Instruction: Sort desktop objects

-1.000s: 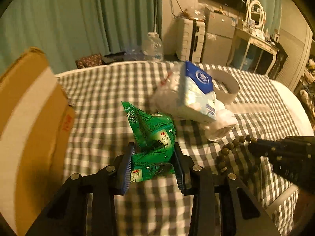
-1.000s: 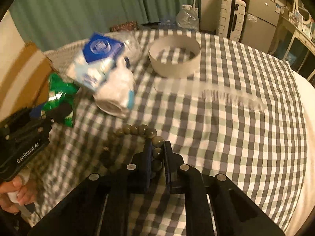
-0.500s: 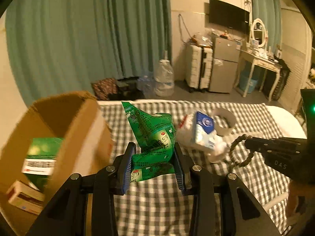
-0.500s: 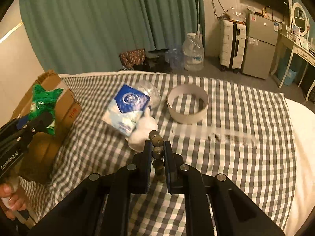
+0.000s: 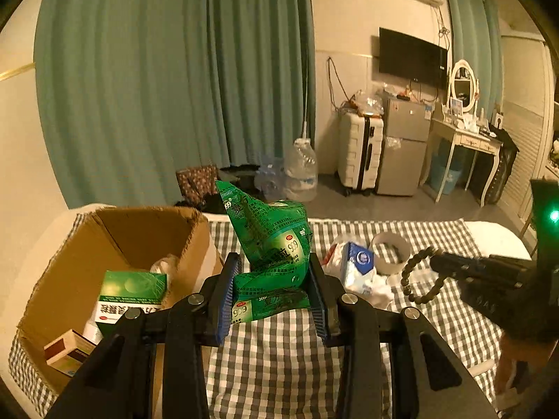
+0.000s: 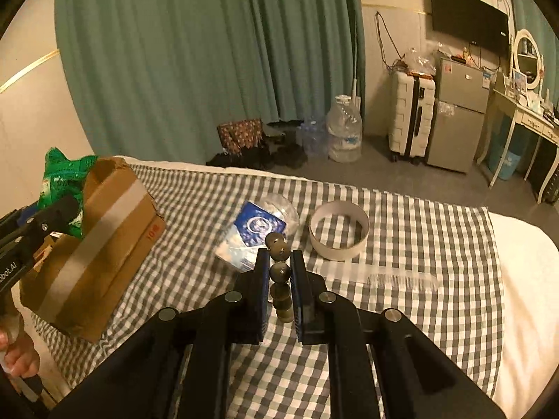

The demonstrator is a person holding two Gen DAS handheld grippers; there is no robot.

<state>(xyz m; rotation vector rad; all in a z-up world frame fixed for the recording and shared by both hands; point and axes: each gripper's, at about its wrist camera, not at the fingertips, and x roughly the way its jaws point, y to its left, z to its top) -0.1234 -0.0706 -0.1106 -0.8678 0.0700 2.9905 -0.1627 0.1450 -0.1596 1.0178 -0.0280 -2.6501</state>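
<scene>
Sitting open-topped at the bed's left edge, box, brown corrugated card, is holding cartons already. Left gripper is pinching green sachets, crinkled glossy foil, long axis upright, just right of box and nearer it than the other hand; the drop probably lies to its left. Right gripper, farther right of box, is clamping bracelet, round dark beads hanging in a loop. Tissue pack, soft plastic, is lying right of box.
</scene>
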